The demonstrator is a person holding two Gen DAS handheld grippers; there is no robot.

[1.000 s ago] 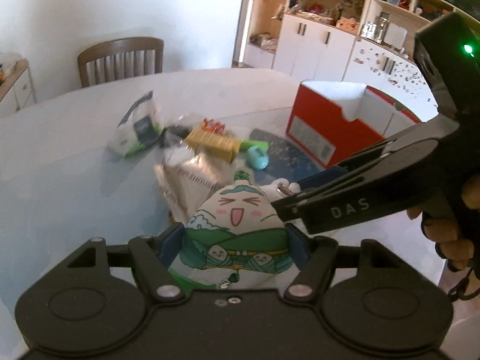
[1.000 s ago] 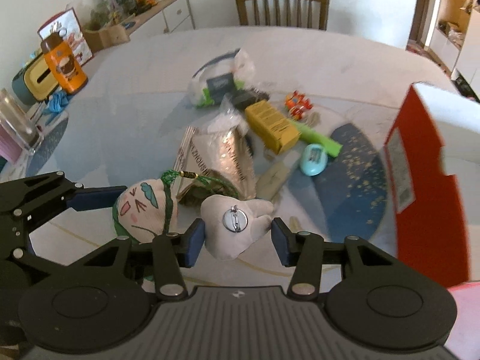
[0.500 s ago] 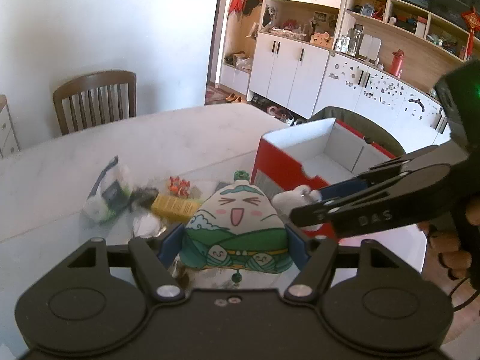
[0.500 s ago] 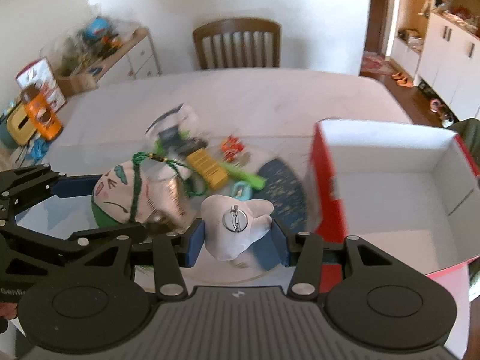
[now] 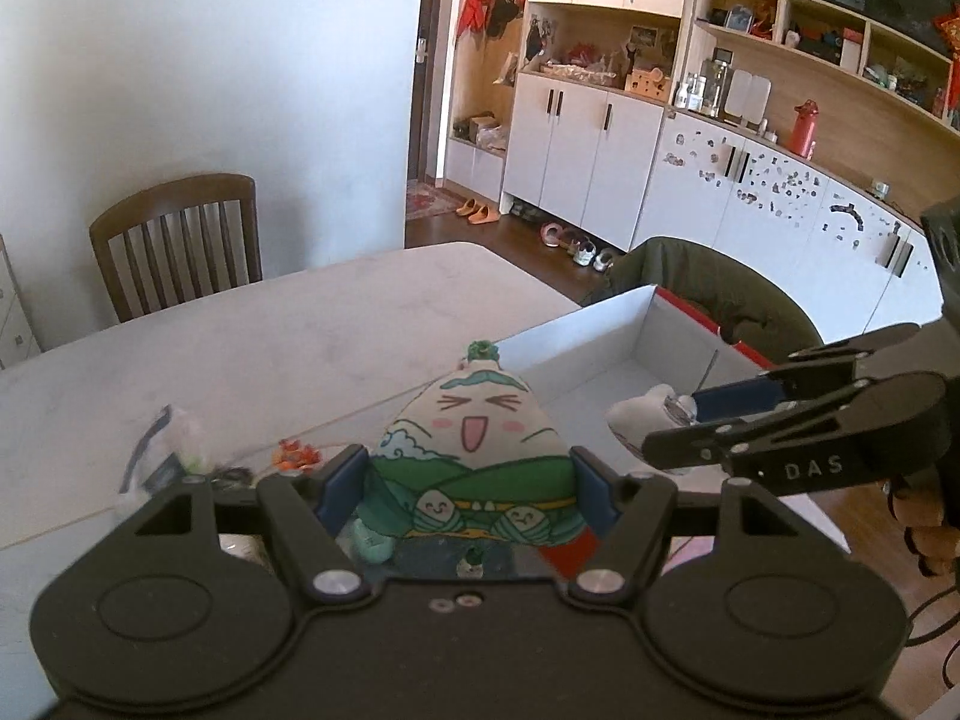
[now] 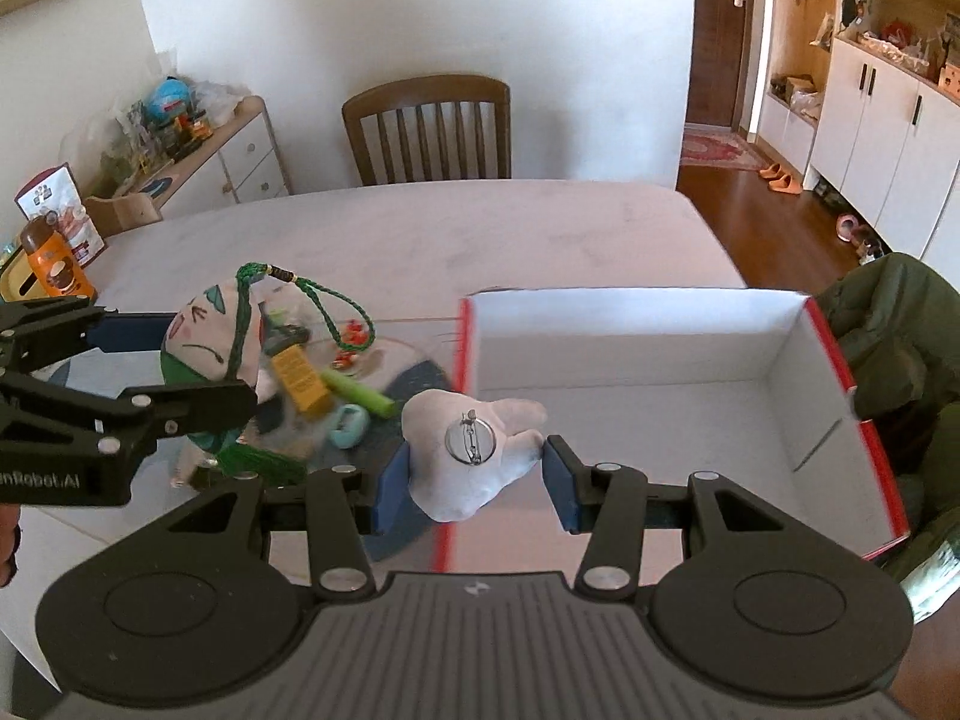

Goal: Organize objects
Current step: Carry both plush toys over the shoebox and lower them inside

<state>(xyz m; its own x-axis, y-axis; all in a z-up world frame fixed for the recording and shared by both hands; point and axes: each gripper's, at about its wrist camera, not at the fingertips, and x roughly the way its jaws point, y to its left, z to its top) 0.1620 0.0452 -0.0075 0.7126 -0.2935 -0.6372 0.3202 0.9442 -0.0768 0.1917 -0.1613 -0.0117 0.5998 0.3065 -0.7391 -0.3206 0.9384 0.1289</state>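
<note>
Left gripper [image 5: 471,483] jaws clamped on the green dumpling plush [image 5: 471,456] at its wide lower body, held in the air left of the red box [image 6: 786,348]; it looks light and soft, so squeezing the stuffed belly, not the green cord [image 6: 336,312], seems the surest hold. Right gripper [image 6: 474,480] jaws pressed against the white tooth plush [image 6: 474,456] over the box's near-left edge, pin-back [image 6: 465,441] facing up; also light and squashy, judged unlikely to break if dropped into the box.

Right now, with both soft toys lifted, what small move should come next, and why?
Probably carry the right gripper slightly forward, then open its jaws. Its white tooth-shaped plush with the metal pin hangs just at the near edge of the empty red-and-white cardboard box.
</note>
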